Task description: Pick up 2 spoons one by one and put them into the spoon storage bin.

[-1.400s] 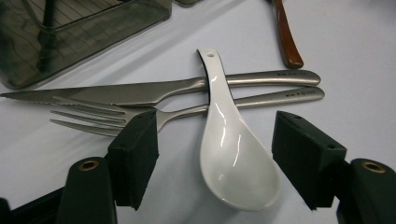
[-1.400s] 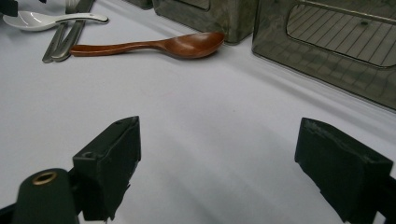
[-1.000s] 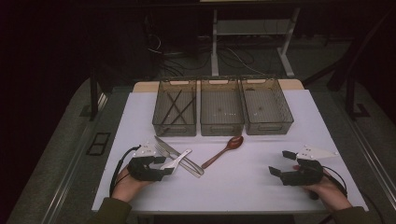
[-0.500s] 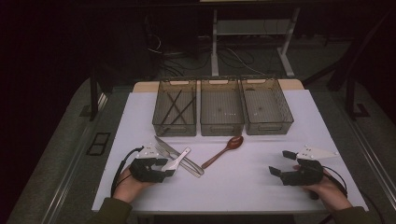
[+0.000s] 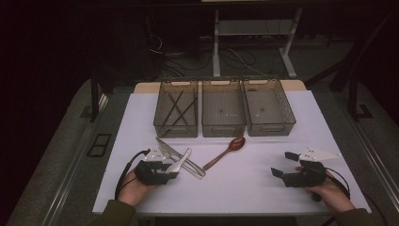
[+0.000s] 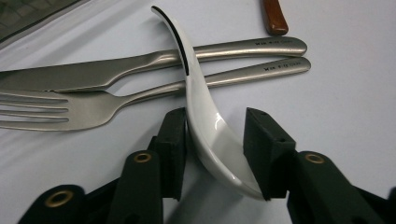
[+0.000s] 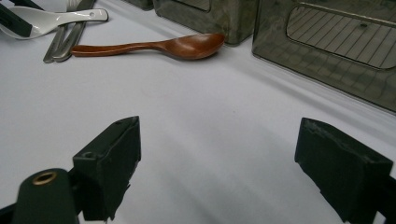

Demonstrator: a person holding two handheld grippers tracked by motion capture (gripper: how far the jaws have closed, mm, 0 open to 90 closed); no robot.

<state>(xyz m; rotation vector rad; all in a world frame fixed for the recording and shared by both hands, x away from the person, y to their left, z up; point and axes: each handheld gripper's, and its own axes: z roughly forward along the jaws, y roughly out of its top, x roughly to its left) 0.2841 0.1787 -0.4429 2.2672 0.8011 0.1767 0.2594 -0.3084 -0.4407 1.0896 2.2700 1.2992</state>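
While the high view puts the left gripper (image 5: pixel 173 168) at lower left of the bench (image 5: pixel 244 188), the left gripper view shows its jaws just closing around the white spoon (image 6: pixel 212 126), both pads touching the bowl, handle across knife (image 6: pixel 140 65) and fork (image 6: pixel 93 105). Right gripper (image 5: pixel 284 165) wide open, empty.

High view: fixed above the near edge of the worktop (image 5: pixel 244 188), facing forward and down, distant. Left gripper view: close, just behind its own fingers (image 6: pixel 175 140), low over the white spoon (image 6: pixel 210 126). Right gripper view: equally low, facing across the worktop. All three share that spoon.
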